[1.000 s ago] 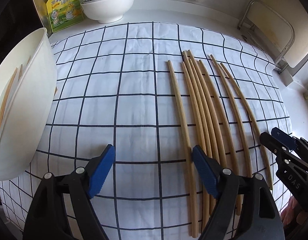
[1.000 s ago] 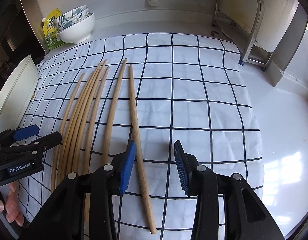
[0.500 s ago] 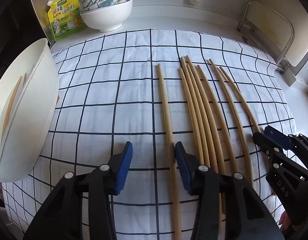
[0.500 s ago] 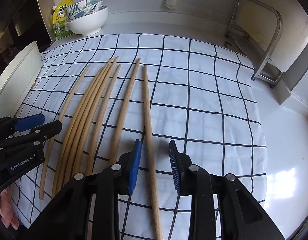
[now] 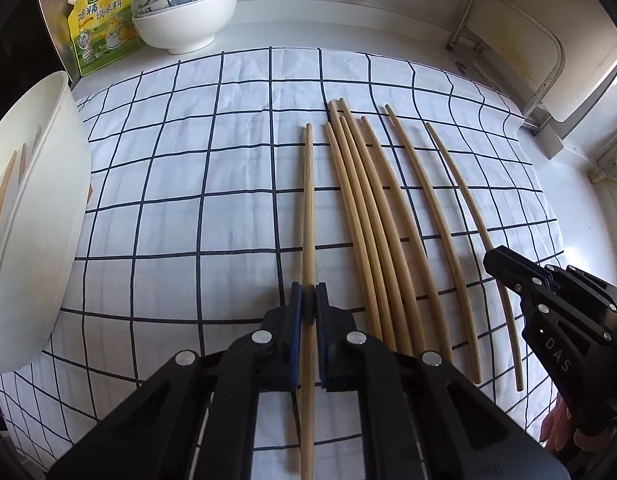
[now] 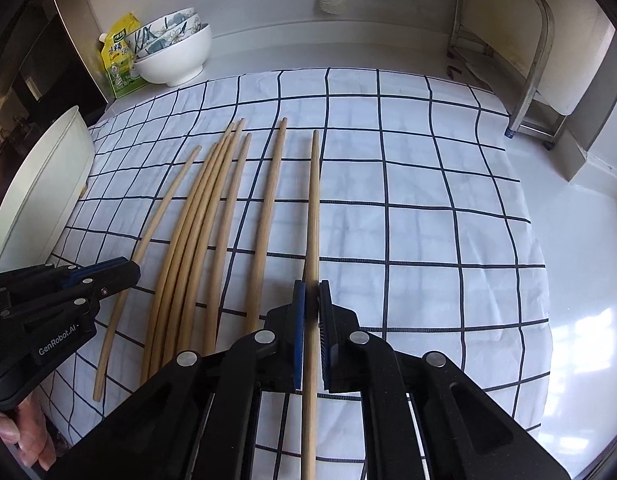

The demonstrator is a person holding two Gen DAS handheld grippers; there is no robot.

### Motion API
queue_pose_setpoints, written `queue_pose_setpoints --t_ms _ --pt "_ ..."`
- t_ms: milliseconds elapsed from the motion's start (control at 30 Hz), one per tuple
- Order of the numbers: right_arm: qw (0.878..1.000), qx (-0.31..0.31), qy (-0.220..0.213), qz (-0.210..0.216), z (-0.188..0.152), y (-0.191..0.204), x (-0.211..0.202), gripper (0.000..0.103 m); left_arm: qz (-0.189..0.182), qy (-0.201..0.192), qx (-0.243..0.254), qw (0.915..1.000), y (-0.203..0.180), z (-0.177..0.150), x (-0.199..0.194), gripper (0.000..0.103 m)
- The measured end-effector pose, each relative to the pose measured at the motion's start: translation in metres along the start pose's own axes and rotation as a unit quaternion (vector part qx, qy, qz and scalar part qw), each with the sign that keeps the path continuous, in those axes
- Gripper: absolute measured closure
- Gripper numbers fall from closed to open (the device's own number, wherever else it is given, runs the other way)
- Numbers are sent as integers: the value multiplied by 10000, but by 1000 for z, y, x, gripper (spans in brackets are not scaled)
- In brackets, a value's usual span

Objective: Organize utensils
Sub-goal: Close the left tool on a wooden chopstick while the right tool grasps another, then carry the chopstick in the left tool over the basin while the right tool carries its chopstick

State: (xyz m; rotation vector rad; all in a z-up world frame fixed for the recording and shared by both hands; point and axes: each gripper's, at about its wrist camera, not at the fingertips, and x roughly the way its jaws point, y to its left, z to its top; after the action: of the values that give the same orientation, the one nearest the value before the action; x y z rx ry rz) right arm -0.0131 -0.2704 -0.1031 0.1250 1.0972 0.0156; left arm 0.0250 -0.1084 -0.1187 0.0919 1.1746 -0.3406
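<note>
Two grips set | left tongs [image 5: 308, 304] clamped on chopstick [image 5: 307, 208] | right tongs [image 6: 311, 300] clamped on outer chopstick [image 6: 314, 200] | lift level, clear of the row [image 5: 372, 220], toward bin [image 5: 40, 208].

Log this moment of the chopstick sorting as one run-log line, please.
left gripper: shut on leftmost chopstick | right gripper: shut on rightmost chopstick | both chopsticks on checked cloth | white bin at left

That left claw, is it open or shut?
Shut. The left claw has its blue pads clamped on the leftmost chopstick on the checked cloth.
</note>
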Motion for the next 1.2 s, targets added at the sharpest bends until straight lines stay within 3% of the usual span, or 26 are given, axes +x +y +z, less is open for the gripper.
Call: queue_pose_setpoints --t_ms 333,533,700,1000,1200 --pt "9994 56 -335 98 17 27 -46 96 -158 -412 133 9989 24 11 -63 96" --pt "9970 -142 -569 507 48 82 -62 96 77 -863 -170 9961 79 21 -112 96" --pt "9923 -592 -636 888 81 152 -57 96 332 -1070 -594 9919 144 24 -139 95" --pt "9788 -1336 -426 1490 123 281 -21 96 757 -1039 -1225 9841 255 23 -140 95" --pt "9765 -1460 2 1585 129 335 16 96 778 -800 -1306 9851 296 24 -116 95"
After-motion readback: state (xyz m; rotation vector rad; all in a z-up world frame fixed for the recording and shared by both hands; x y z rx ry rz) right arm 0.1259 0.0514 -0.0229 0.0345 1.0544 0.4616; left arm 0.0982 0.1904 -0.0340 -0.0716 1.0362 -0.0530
